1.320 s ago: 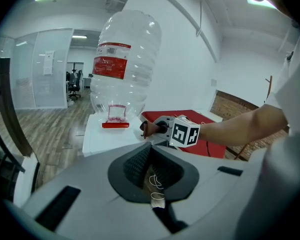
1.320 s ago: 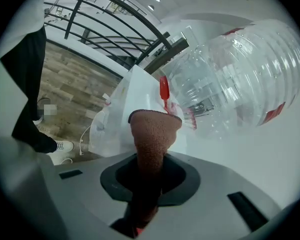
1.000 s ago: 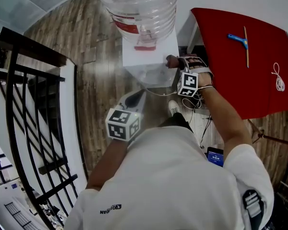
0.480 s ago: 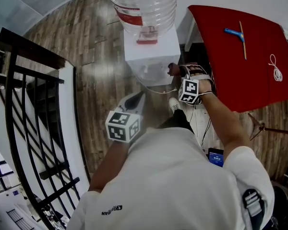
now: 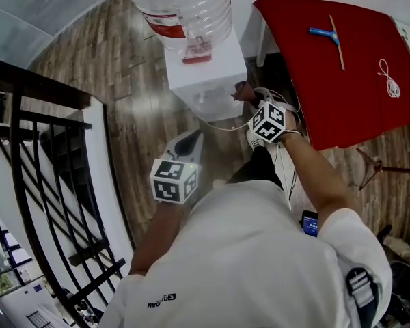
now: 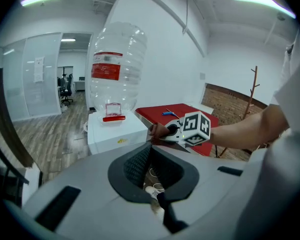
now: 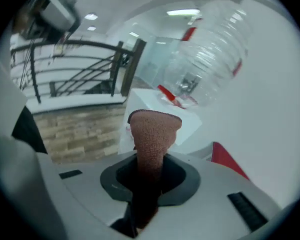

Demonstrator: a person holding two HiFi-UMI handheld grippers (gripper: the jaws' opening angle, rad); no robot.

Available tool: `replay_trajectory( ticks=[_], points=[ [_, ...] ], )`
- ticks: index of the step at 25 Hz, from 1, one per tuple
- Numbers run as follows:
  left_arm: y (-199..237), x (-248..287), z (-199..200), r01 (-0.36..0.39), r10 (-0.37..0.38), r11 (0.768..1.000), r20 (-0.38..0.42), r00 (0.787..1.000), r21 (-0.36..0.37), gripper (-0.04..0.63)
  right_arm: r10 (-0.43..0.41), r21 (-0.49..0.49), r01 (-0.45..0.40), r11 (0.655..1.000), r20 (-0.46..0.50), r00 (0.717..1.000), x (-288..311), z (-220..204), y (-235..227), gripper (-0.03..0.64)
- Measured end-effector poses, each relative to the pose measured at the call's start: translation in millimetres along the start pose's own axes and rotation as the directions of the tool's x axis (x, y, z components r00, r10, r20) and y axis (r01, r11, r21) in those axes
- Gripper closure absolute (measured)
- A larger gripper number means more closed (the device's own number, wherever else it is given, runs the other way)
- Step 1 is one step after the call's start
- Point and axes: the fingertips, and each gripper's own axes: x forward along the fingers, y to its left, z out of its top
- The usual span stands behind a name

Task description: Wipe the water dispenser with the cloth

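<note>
The white water dispenser (image 5: 205, 74) carries a big clear bottle (image 5: 178, 5) with a red label. My right gripper (image 5: 249, 96) is shut on a brown cloth (image 5: 240, 91) at the dispenser's right side, near its front corner. In the right gripper view the cloth (image 7: 154, 134) sticks up out of the right gripper (image 7: 150, 179), with the dispenser (image 7: 190, 125) and the bottle (image 7: 210, 49) just beyond. My left gripper (image 5: 190, 141) hangs low in front of the dispenser, shut and holding nothing. From the left gripper (image 6: 151, 170), the dispenser (image 6: 115, 134) stands a little way ahead.
A red table (image 5: 335, 60) stands right of the dispenser, with a blue-handled tool (image 5: 324, 34), a thin stick (image 5: 336, 43) and a white cord (image 5: 389, 77) on it. A black railing (image 5: 48, 149) runs along the left. A cable and a phone (image 5: 309, 222) lie on the wood floor.
My right gripper stays at the dispenser's right side with the cloth, shifting only slightly. The head view has swung a little. My left gripper has not moved.
</note>
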Motion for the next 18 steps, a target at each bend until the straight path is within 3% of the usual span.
replay_trajectory(
  ticks=[2, 3, 4, 5, 7, 9, 11, 13, 18],
  points=[
    [-7, 15, 8, 0.010, -0.008, 0.998, -0.030, 1.000, 0.068, 0.606, 0.018, 0.253, -0.031, 0.967, 0.055, 0.998, -4, -3, -20, 0.560],
    [-9, 25, 11, 0.018, -0.012, 0.995, -0.054, 0.998, 0.098, 0.606, 0.025, 0.390, -0.057, 0.919, 0.087, 0.996, -6, -7, -31, 0.560],
    [-10, 36, 13, 0.029, -0.019, 0.992, -0.081, 0.996, 0.120, 0.606, 0.031, 0.527, -0.093, 0.845, 0.127, 0.991, -6, -11, -43, 0.560],
    [-11, 49, 16, 0.040, -0.027, 0.991, -0.106, 0.994, 0.131, 0.606, 0.034, 0.650, -0.140, 0.747, 0.173, 0.984, -6, -15, -56, 0.560],
    [-9, 73, 25, 0.055, -0.037, 0.990, -0.137, 0.990, 0.129, 0.606, 0.028, 0.820, -0.243, 0.518, 0.268, 0.963, -3, -22, -81, 0.560],
    [-8, 98, 39, 0.062, -0.044, 0.991, -0.153, 0.987, 0.120, 0.606, 0.015, 0.891, -0.323, 0.319, 0.336, 0.942, 6, -30, -106, 0.560],
    [-7, 123, 54, 0.062, -0.042, 0.991, -0.165, 0.985, 0.122, 0.606, 0.027, 0.904, -0.383, 0.191, 0.385, 0.923, 19, -35, -125, 0.560],
    [-7, 147, 65, 0.062, -0.036, 0.989, -0.186, 0.982, 0.136, 0.606, 0.083, 0.889, -0.438, 0.137, 0.430, 0.899, 37, -37, -132, 0.560],
    [-12, 199, 71, 0.073, -0.032, 0.984, -0.243, 0.969, 0.161, 0.606, 0.221, 0.859, -0.494, 0.134, 0.460, 0.860, 83, -48, -121, 0.560]
  ],
)
